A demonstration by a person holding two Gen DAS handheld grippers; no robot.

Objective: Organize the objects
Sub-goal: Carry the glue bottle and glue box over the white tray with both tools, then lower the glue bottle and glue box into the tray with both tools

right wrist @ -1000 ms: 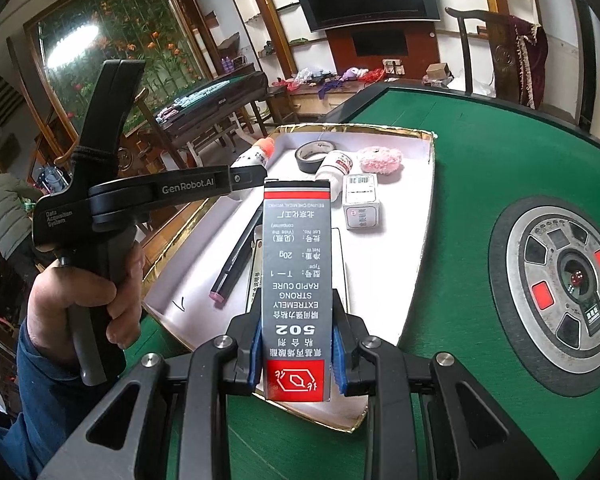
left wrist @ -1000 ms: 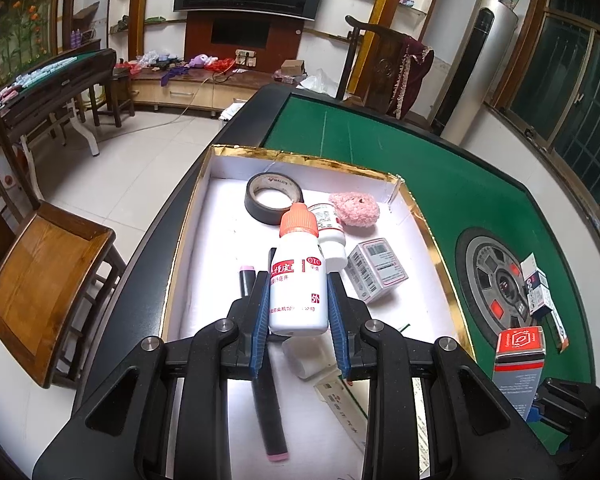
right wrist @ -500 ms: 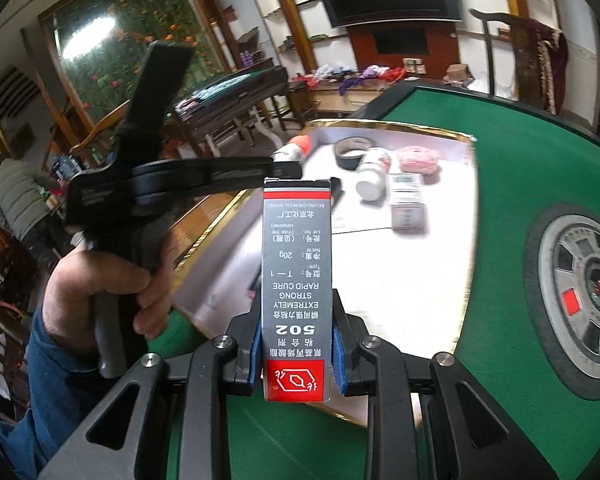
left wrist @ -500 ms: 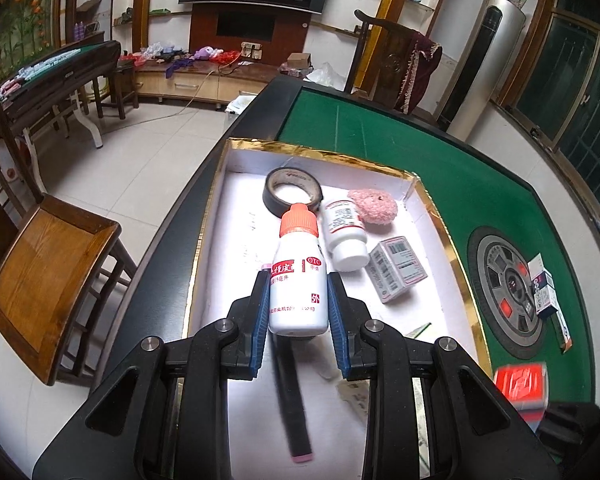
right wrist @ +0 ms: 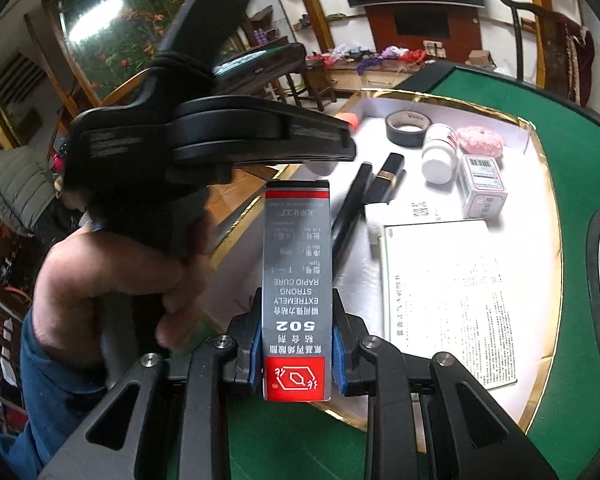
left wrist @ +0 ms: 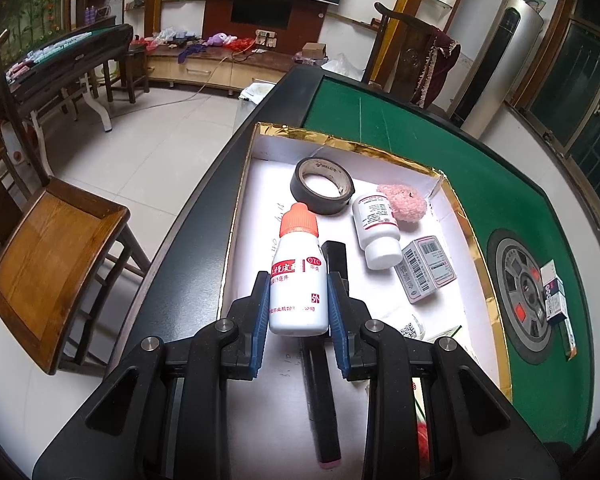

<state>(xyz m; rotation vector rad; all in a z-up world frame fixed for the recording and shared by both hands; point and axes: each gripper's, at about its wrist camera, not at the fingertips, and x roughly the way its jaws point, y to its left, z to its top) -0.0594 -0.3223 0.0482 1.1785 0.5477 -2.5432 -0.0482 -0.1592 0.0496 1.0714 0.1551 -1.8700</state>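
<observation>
Left gripper: fingers closed on white dropper bottle, orange cap, held upright above the near-left part of the gold-rimmed tray.
Right gripper: fingers clamped on grey-and-red glue box, held over the tray's near edge.
Tray contents: black tape roll, white pill bottle lying down, pink puff, small barcode carton, black marker, printed leaflet; a dark lipstick-like tube, blurred.
Tray sits on green desk.
</observation>
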